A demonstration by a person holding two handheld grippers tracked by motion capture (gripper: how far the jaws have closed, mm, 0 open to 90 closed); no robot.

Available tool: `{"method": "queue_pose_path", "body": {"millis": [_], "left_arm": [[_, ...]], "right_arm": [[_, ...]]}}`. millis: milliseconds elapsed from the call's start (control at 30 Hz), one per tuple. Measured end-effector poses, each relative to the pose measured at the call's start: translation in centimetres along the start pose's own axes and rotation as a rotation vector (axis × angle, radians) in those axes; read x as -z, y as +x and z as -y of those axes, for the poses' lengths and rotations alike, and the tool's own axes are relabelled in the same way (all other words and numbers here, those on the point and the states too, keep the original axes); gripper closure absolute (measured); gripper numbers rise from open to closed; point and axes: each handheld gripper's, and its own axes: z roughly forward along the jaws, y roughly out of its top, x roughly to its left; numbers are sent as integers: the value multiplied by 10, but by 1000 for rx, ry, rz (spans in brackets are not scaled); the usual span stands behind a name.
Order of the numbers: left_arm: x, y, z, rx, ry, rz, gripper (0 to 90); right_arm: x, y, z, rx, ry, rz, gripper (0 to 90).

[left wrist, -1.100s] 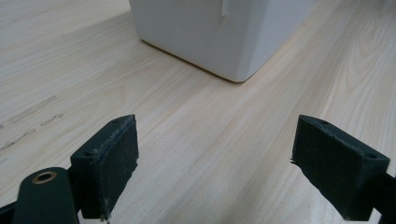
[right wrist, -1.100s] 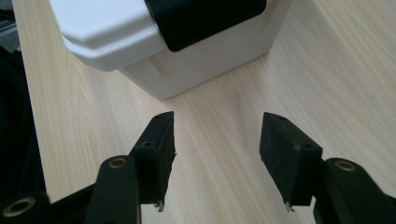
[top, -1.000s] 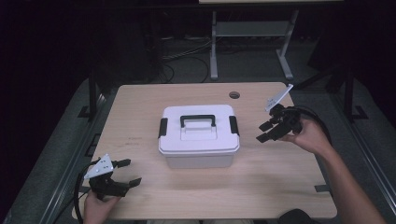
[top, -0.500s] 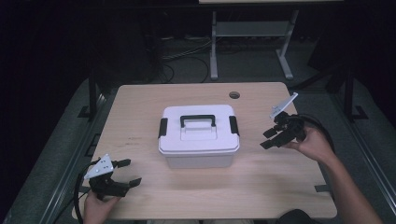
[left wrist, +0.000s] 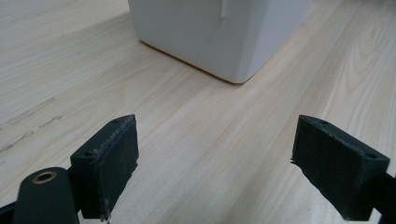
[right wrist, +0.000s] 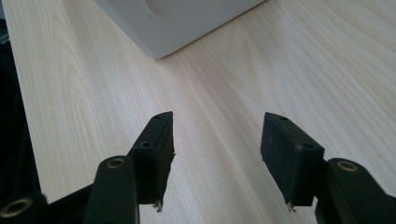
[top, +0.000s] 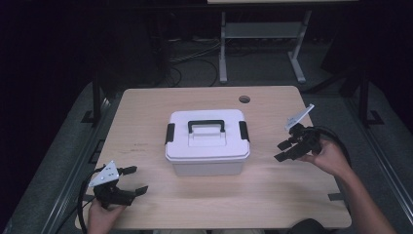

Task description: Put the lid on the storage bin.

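Pale wooden bench (top: pixel 146 112) carries the white box (top: pixel 207 146) at its middle, long axis across, latches at both ends; right claw (top: pixel 287 148), jaws apart and empty, is noted nearer than left claw (top: pixel 130 179), also apart, by the near-left corner.

Left tool (left wrist: pixel 215 163) jaws wide apart, empty; white box (left wrist: pixel 219 32) corner ahead on table (left wrist: pixel 196 130).

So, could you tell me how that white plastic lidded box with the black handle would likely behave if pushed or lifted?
The white plastic lidded box looks rigid, so it should keep its shape. Its broad flat base on the smooth wooden table suggests it would slide rather than tip. With both black side latches apparently closed, lifting by the black handle probably keeps the lid on; its weight cannot be judged.
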Motion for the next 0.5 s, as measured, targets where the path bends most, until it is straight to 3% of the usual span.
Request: {"method": "queue_pose_path", "body": {"millis": [500], "left_arm": [[1, 0, 0, 3, 1, 2, 138]], "right_arm": [[-9, 0, 19, -27, -9, -3, 406]]}}
